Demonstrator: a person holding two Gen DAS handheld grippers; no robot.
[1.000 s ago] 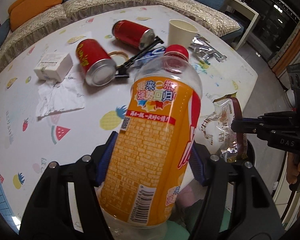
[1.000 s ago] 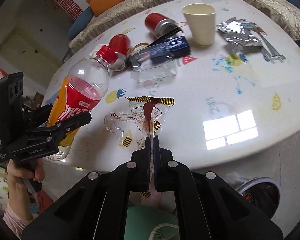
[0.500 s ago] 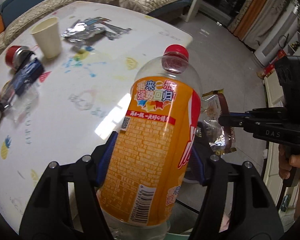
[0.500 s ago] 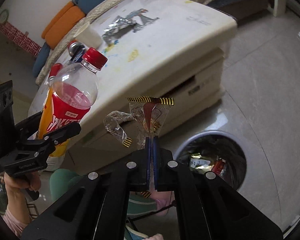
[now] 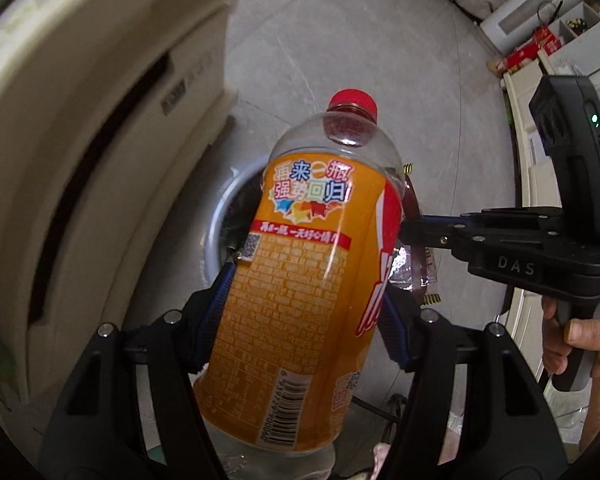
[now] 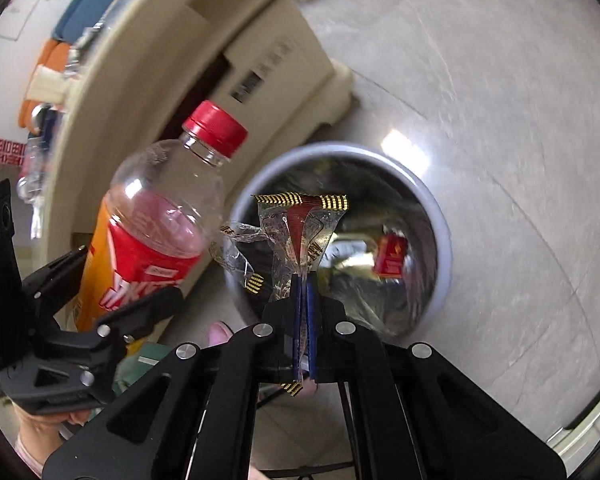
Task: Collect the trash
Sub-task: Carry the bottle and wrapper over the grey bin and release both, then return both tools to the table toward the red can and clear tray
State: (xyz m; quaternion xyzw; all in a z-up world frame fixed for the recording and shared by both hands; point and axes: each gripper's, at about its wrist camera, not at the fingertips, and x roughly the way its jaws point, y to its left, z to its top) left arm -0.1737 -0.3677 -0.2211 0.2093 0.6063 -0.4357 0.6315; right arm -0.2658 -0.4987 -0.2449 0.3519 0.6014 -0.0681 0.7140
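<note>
The left gripper [image 5: 306, 312] clamps an empty plastic bottle [image 5: 300, 280] (orange label, red cap). The right gripper [image 6: 303, 304] pinches a clear wrapper [image 6: 300, 232] above the bin [image 6: 440, 232]. Inside the bin lie a red packet [image 6: 390, 256] and other scraps. Beyond is the grey floor [image 6: 480, 80].

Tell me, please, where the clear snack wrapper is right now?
In the right wrist view the snack wrapper is pinched in the right hand-held gripper, over the open trash bin, just right of the orange bottle.
</note>
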